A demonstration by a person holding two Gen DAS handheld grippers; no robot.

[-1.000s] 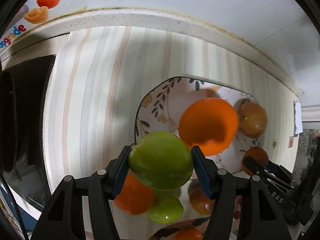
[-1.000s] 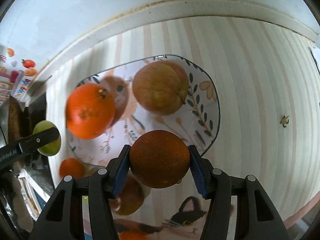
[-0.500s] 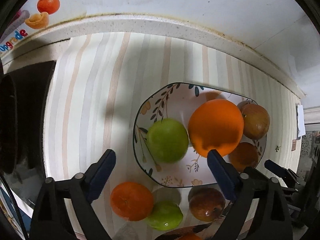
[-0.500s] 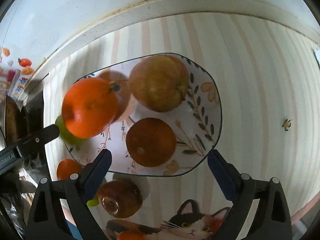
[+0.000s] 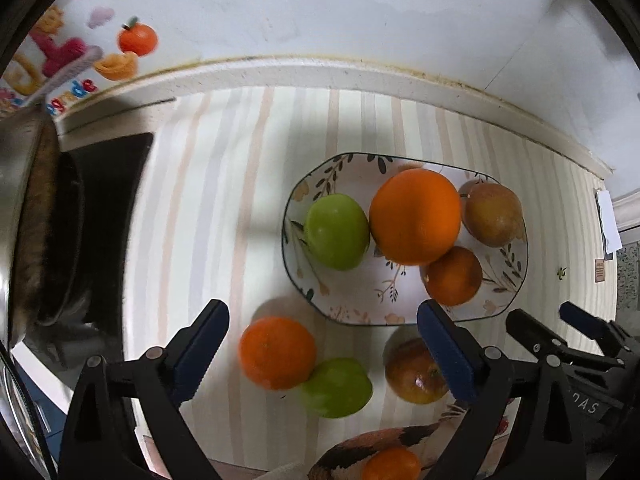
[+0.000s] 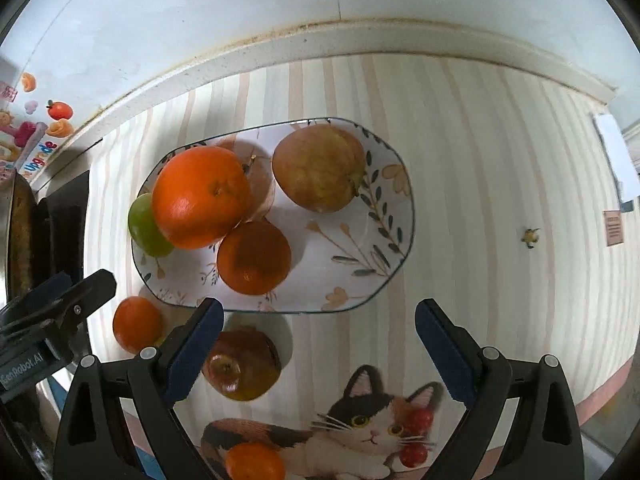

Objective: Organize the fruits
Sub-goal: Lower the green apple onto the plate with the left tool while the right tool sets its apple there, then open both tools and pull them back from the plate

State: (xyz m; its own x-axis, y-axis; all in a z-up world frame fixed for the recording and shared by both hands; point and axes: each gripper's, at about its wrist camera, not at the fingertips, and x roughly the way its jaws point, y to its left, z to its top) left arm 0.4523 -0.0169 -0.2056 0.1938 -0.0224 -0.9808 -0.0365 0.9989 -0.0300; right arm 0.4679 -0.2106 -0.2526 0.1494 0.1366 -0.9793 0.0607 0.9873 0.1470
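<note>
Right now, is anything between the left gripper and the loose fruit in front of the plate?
Nothing visible. The open left gripper hangs over the orange and green apple on the striped cloth, with no object between. The plate lies beyond them.

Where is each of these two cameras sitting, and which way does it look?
Left wrist view: on the left gripper, looking steeply down at the floral oval plate; open blue-padded jaws show.
Right wrist view: on the right gripper, looking down likewise; open jaws show.
Shared: plate, big orange, green apple, striped cloth.
</note>
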